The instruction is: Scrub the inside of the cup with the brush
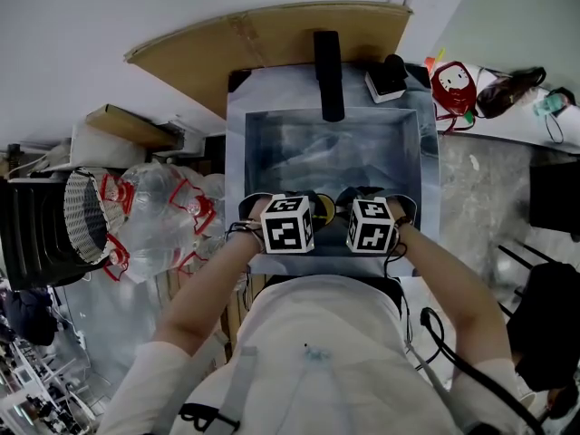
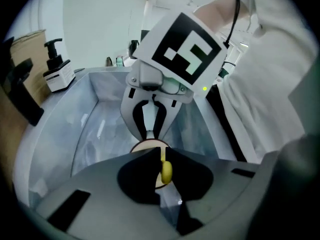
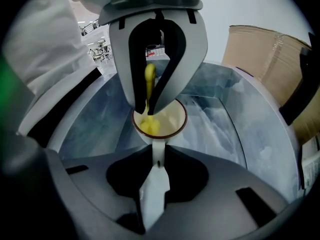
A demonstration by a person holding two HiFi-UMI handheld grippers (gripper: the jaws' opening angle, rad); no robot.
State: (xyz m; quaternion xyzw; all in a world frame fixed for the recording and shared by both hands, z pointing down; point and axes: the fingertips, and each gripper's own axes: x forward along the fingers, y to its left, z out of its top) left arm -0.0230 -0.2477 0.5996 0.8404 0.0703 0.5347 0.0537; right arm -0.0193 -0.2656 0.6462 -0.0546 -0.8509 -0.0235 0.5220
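Observation:
A white cup (image 3: 169, 120) with a brown rim hangs over the steel sink (image 1: 272, 125), its mouth turned toward the right gripper view. My right gripper (image 3: 157, 151) is shut on the cup's white handle (image 3: 158, 156). Opposite it, my left gripper (image 3: 149, 106) is shut on a yellow brush (image 3: 149, 79). The brush's yellow head (image 3: 148, 126) sits inside the cup, against its lower left wall. In the left gripper view the brush handle (image 2: 166, 171) shows between the closed jaws, with the cup (image 2: 146, 146) just beyond. In the head view both marker cubes (image 1: 288, 223) stand side by side near the sink's front edge.
A black faucet (image 1: 328, 75) rises at the back of the sink, with a soap dispenser (image 1: 388, 78) to its right. Cardboard (image 1: 272, 34) leans behind. Water bottles (image 1: 163, 216) and a fan (image 1: 82, 216) stand to the left. A counter with small items (image 1: 453, 89) lies to the right.

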